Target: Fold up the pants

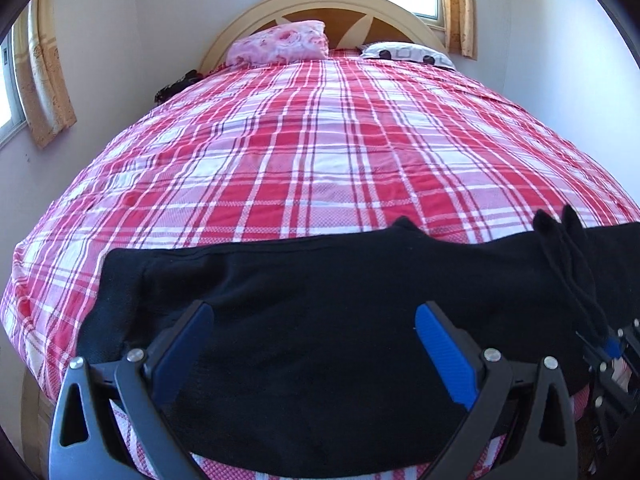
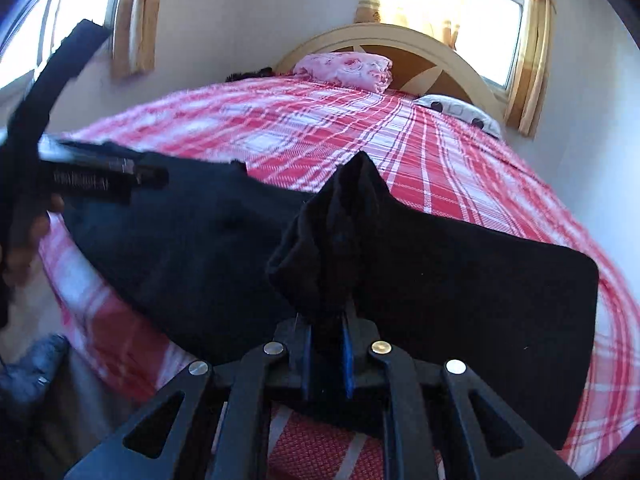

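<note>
- Black pants [image 1: 320,300] lay nearest the lens, spread flat across the near edge of the bed [image 1: 304,152], their long axis running left to right along that edge rather than toward the headboard [image 1: 320,4].
- Left gripper [image 1: 314,320] hovered over the left half of the cloth with its two blue-padded fingers [image 1: 444,352] spread wide and nothing between them.
- Right gripper [image 2: 326,344] had its fingers pinched tight on a bunched peak of the fabric, lifting it into a small tent near the middle of the pants' length, while the rest of the cloth stayed flat on the bed.
- In the left wrist view, that same raised bunch sat off to the right of the open fingers, so the pinched point lay to the left hand's right and the free cloth lay directly below and ahead of it.
- Judging from this, the right hand already controlled the fold point; the left was nearer the loose left end and seemed best placed to grip there.
- Pink pillow [image 1: 280,44] and a spotted pillow [image 1: 408,54] rested well apart from the pants, at the headboard.
</note>
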A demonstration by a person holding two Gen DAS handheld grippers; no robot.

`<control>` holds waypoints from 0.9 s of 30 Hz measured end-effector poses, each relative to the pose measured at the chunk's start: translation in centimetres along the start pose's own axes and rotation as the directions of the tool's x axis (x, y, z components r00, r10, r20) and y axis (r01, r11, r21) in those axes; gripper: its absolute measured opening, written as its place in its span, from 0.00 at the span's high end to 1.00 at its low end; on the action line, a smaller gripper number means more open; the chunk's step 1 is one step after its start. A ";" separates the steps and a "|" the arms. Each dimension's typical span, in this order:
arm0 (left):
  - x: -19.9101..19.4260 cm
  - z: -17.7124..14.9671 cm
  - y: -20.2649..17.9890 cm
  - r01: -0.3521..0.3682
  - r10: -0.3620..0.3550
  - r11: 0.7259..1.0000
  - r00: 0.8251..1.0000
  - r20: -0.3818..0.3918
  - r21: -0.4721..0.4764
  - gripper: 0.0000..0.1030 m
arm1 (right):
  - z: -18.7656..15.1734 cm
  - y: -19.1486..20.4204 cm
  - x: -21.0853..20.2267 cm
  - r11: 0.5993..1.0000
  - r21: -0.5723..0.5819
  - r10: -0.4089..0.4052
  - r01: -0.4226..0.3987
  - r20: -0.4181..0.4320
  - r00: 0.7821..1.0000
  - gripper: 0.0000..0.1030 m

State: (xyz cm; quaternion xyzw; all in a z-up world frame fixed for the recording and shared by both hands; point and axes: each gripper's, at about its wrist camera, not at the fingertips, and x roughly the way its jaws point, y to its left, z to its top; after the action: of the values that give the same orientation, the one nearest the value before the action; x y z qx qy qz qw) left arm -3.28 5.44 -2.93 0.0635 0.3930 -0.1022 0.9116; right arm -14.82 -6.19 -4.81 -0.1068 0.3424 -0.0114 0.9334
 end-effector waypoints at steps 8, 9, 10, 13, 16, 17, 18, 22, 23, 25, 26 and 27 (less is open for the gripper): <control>0.4 -0.2 -0.9 0.014 -0.014 0.999 1.000 -0.008 0.041 0.00 | -2.1 2.3 -1.3 0.988 -0.150 -0.028 0.030 0.021 0.999 0.47; 0.3 -0.1 -0.9 0.012 -0.012 0.999 1.000 -0.003 0.047 0.00 | -2.3 2.4 -1.8 0.988 -0.152 -0.009 0.012 0.016 1.000 0.47; 0.3 -0.1 -1.0 0.015 -0.015 0.999 1.000 0.000 0.051 0.00 | -2.4 2.2 -2.3 0.990 -0.137 0.031 -0.029 0.011 0.999 0.47; -0.3 0.3 -1.7 0.074 -0.074 0.995 0.997 0.000 0.063 0.00 | -2.2 -0.4 -4.7 0.988 -0.035 0.155 -0.153 0.047 0.987 0.47; -1.3 0.8 -3.4 0.182 -0.184 0.980 0.983 0.008 0.077 0.00 | -2.0 -5.5 -6.8 0.993 0.117 0.011 -0.024 0.111 0.994 0.47; -1.6 1.0 -4.2 0.223 -0.225 0.971 0.974 0.006 0.083 0.00 | -2.1 -8.0 -7.3 0.979 0.197 -0.067 0.043 0.116 0.991 0.47; -1.7 1.1 -4.8 0.250 -0.251 0.964 0.968 0.003 0.088 0.00 | -2.4 -10.5 -7.6 0.955 0.280 -0.135 0.101 0.106 0.985 0.47; -1.7 1.3 -8.9 0.342 -0.339 0.930 0.940 -0.046 0.132 0.00 | -5.4 -19.1 -6.8 0.811 0.569 -0.158 0.134 -0.006 0.987 0.48; -1.8 1.3 -9.8 0.350 -0.346 0.926 0.937 -0.050 0.140 0.00 | -5.9 -19.9 -6.3 0.795 0.595 -0.130 0.115 -0.018 0.991 0.48; -1.5 1.1 -11.0 0.366 -0.360 0.921 0.930 -0.067 0.133 0.00 | -6.8 -20.6 -5.4 0.767 0.639 -0.058 0.055 -0.017 0.998 0.48; -1.3 0.9 -11.5 0.381 -0.373 0.916 0.924 -0.081 0.129 0.00 | -7.1 -20.7 -5.0 0.753 0.658 -0.027 0.024 -0.005 1.000 0.48; -1.0 0.7 -12.0 0.390 -0.379 0.912 0.920 -0.099 0.127 0.00 | -7.4 -20.6 -4.4 0.743 0.669 -0.005 0.004 -0.001 1.000 0.48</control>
State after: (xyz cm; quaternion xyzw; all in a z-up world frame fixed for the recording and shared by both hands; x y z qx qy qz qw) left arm -6.28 -6.22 -2.19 0.0543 0.4219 -0.3054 0.8519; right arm -21.83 -27.36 -3.24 0.2341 0.3151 -0.1357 0.9097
